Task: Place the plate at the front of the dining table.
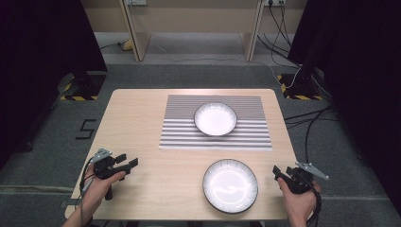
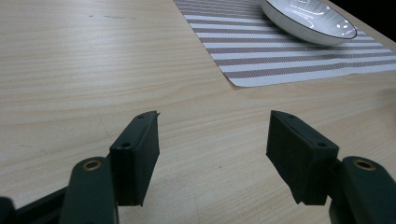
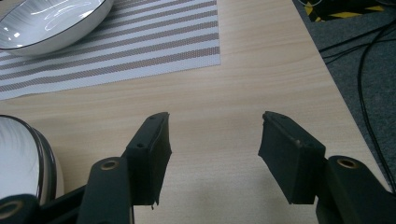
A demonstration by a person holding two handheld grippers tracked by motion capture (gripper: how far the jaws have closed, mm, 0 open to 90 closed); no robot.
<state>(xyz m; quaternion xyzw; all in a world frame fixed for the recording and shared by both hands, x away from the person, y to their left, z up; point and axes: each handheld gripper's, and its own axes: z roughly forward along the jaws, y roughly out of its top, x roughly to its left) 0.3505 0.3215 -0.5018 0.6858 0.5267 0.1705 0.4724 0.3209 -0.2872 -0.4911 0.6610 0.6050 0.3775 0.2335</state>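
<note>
The surface [image 1: 142, 123] I work over is a pale wood-grain rectangle with rounded corners, standing on grey carpet. Toward its far edge, centred, lies a flat rectangular placemat [image 1: 215, 124] woven in fine grey and white stripes. Near the front edge, right of centre, sits the larger bowl [image 1: 230, 185], round and shallow, glossy white inside with faint radial ribbing and a thin dark rim; its edge enters the right gripper view at lower left [image 3: 28, 158]. A smaller bowl [image 1: 215, 119] of the same glaze rests on the placemat, toward that mat's far side.

My left gripper [image 1: 126, 161] hangs over the front left corner of the surface, its matte black block-shaped jaws spread wide with bare wood between them [image 2: 212, 156]. My right gripper [image 1: 279, 173] is at the front right edge, just beside the larger bowl but apart from it; its jaws too stand wide and hold nothing [image 3: 212, 156].

Black curtains flank the scene, cables [image 1: 307, 118] trail over the carpet to the right, and yellow-and-black hazard tape [image 1: 78, 97] marks the stand bases beyond both far corners.
</note>
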